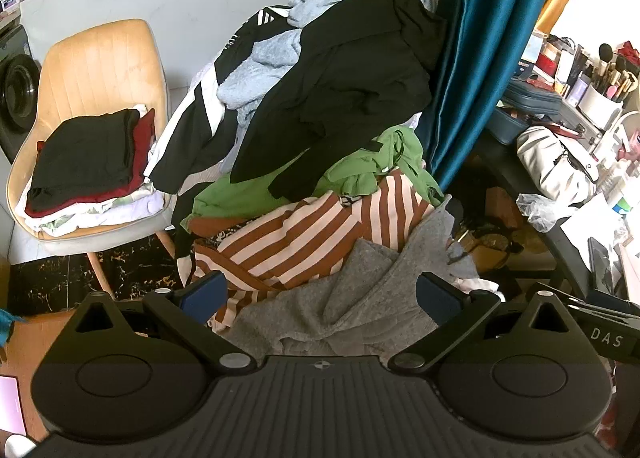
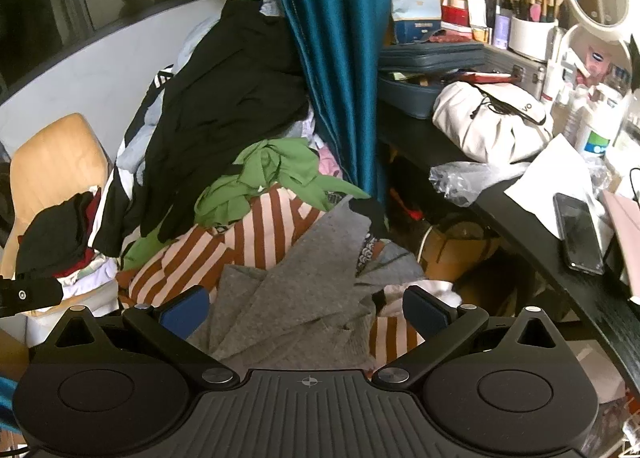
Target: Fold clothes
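- Left wrist view: the left gripper (image 1: 320, 294) is held with jaws spread wide and empty. The grey garment (image 1: 352, 298) is seen directly ahead between the pads, at the near foot of the pile (image 1: 340, 98); folded clothes (image 1: 88, 162) are stacked on the chair (image 1: 100, 58).
- Right wrist view: the right gripper (image 2: 306, 308) is likewise spread and empty, the grey garment (image 2: 288, 298) lying straight ahead (long axis running up-right). Both seem equally near.

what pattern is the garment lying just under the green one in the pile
Brown and pale pink stripes on the striped garment, clearest in the left wrist view.
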